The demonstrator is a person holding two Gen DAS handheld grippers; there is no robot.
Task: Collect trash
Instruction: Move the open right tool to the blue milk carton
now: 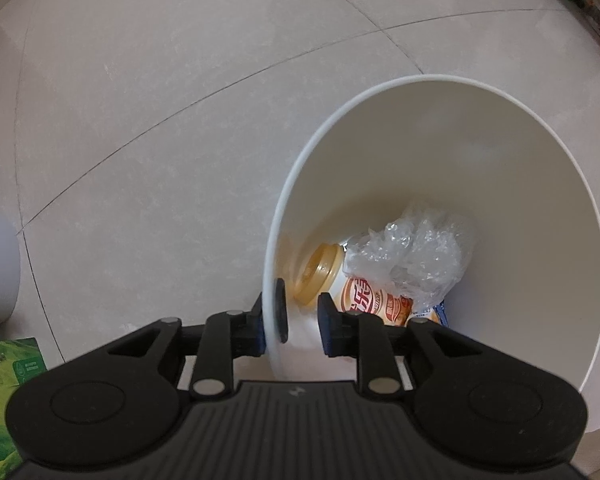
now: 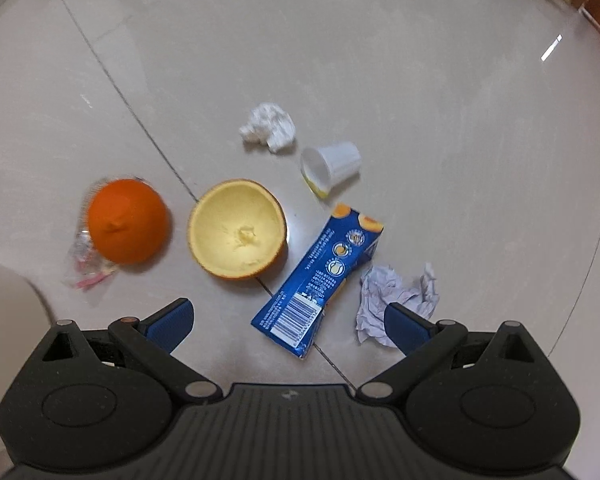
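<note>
On the pale tiled floor (image 2: 420, 80), scattered trash lies under the wide-open, empty right gripper (image 2: 288, 320), while the left gripper (image 1: 302, 316) straddles the white bin's rim (image 1: 274, 216), narrowly parted, pads apparently unpressed, half-hiding a bottle (image 1: 340, 280) inside.

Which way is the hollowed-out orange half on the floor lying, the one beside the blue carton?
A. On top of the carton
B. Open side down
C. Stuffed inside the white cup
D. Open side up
D: the orange half shows its pale, scooped-out inside, lying beside the blue carton.
</note>
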